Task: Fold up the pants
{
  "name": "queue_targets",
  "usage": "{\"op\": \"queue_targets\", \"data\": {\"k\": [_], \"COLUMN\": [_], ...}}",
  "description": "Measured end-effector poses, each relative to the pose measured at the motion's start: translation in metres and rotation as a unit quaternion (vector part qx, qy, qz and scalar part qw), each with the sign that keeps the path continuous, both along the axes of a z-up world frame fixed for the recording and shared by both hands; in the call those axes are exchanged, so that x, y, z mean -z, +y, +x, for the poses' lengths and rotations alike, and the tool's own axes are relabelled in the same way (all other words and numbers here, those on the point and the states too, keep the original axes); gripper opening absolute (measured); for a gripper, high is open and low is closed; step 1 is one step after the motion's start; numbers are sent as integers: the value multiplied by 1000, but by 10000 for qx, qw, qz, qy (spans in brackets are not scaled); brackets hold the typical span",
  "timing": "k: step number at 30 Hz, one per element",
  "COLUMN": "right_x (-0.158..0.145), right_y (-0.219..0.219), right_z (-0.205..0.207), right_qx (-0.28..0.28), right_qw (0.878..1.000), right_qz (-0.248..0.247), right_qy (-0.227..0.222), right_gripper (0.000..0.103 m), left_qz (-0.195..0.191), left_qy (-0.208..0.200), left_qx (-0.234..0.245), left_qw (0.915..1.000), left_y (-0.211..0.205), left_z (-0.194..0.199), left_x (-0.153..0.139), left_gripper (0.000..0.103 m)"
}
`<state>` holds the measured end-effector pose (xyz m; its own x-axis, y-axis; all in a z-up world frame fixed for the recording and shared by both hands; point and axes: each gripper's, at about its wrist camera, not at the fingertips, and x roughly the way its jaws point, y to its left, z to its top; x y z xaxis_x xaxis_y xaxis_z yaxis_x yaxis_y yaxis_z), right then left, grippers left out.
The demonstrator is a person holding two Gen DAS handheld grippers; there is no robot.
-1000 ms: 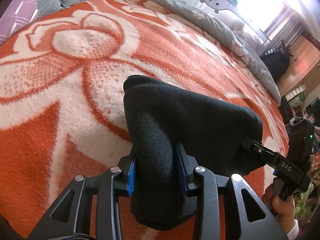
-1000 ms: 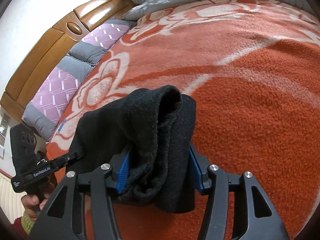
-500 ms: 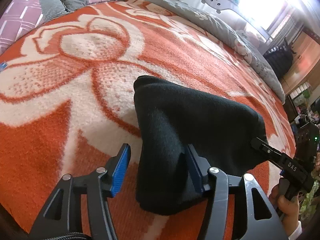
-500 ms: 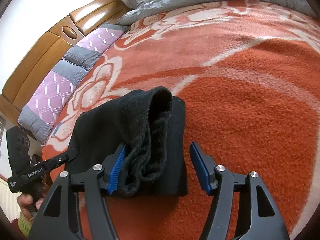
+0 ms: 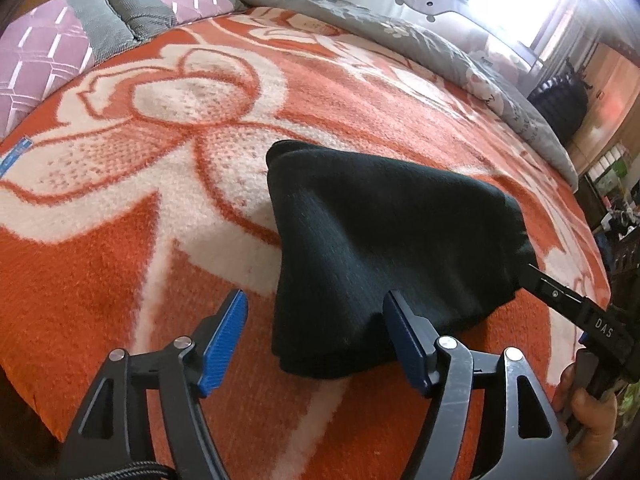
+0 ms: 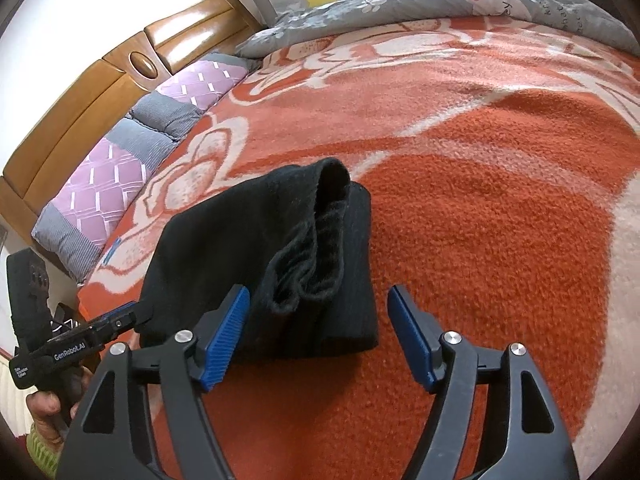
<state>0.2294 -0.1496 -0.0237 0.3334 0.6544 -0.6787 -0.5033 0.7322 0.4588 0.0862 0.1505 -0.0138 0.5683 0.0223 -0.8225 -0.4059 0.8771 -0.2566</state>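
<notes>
The black pants (image 5: 384, 240) lie folded in a thick bundle on the orange and white blanket (image 5: 120, 240). They also show in the right wrist view (image 6: 280, 264), with open layered edges facing me. My left gripper (image 5: 316, 336) is open, its blue pads at the bundle's near edge and the right pad against the cloth. My right gripper (image 6: 318, 332) is open, the pads on either side of the bundle's near end, holding nothing. The right gripper shows at the bundle's far corner in the left wrist view (image 5: 568, 300). The left gripper shows in the right wrist view (image 6: 100, 332).
Purple and grey pillows (image 6: 120, 168) lie along the wooden headboard (image 6: 100, 84). A grey quilt (image 5: 420, 40) lies along the far side of the bed. The bed's near edge (image 5: 48, 420) is at lower left. A dark bag (image 5: 564, 100) and shelves stand beyond the bed.
Both grippers were shut on the pants a second ago. They opened, let go and drew back a little. The bundle now rests on the blanket.
</notes>
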Motion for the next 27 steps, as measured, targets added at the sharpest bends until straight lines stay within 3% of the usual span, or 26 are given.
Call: {"op": "queue_targets", "data": {"k": [6, 10, 17, 27], "right_x": [-10, -21, -32, -33], "right_y": [-2, 4, 17, 22], "right_z": [-18, -37, -62, -85], "right_qx": [-63, -241, -532, -682], "right_qw": [9997, 9977, 9900, 9814], "right_qz": [-7, -109, -407, -581], "right_qy": [-242, -628, -1237, -1698], "right_gripper": [79, 83, 90, 98], "left_qz": [135, 218, 375, 921], "left_qy": [-43, -82, -179, -525], "left_qx": [141, 154, 130, 152], "left_qw": [9998, 9996, 9991, 9942], "left_y": [-11, -18, -23, -39], "left_z": [-10, -19, -30, -49], "left_x": [-6, -10, -16, -32], "left_gripper": [73, 79, 80, 82]}}
